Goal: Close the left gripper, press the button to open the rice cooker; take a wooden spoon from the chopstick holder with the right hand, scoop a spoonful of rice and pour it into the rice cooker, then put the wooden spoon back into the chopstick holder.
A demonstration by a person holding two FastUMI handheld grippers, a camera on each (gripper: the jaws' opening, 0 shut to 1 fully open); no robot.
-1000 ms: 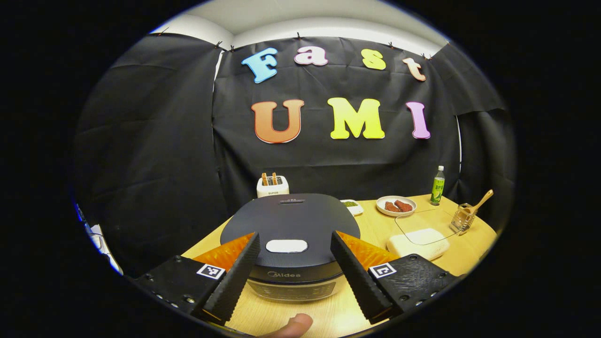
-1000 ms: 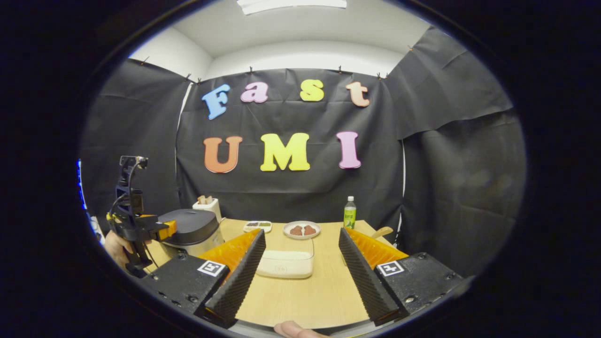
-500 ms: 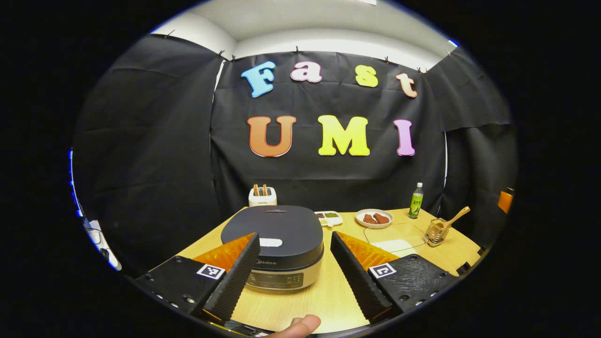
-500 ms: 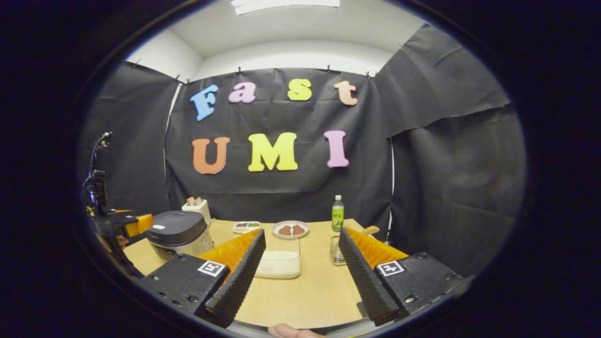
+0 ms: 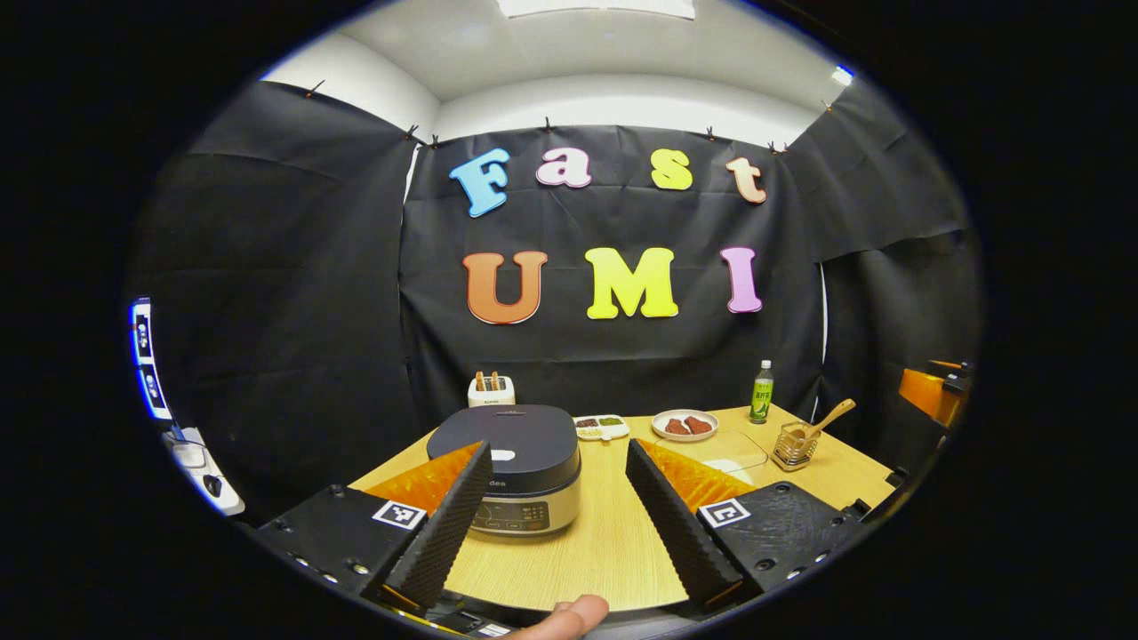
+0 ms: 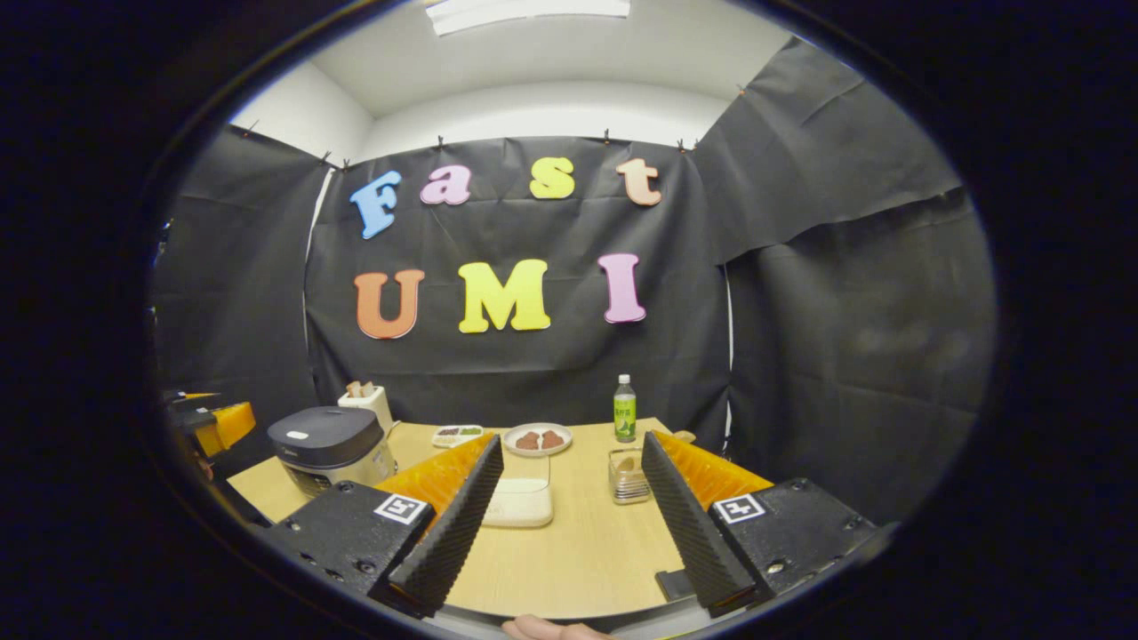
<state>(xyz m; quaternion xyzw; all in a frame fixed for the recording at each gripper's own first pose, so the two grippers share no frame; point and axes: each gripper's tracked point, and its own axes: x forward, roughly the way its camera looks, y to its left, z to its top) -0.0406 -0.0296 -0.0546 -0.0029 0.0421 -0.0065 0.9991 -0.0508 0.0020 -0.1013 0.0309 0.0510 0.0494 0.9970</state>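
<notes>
The main risk is in the very first step: the left gripper [image 5: 556, 516] has its fingers spread wide, and if it goes for the pale button [image 5: 502, 455] on the rice cooker [image 5: 511, 467] like that, the fingers could straddle it and push on the lid without releasing the latch. The cooker's lid is down, so nothing of the task looks done. A second risk sits with the wooden spoon [image 5: 829, 416]: it leans out of the wire chopstick holder [image 5: 793, 446], and a sideways tug could tip the light holder (it stands near the table's right edge).

Both grippers are held low at the near edge of the table [image 5: 613, 542], pointing level across it, well apart from everything. The right gripper [image 6: 573, 511] is gaping too, holding nothing, with the rice container [image 6: 524, 502] and holder ahead between its fingers. A fingertip [image 5: 569, 615] of the holding hand shows at the bottom. Rice in the container is probably there, though it is hard to make out
</notes>
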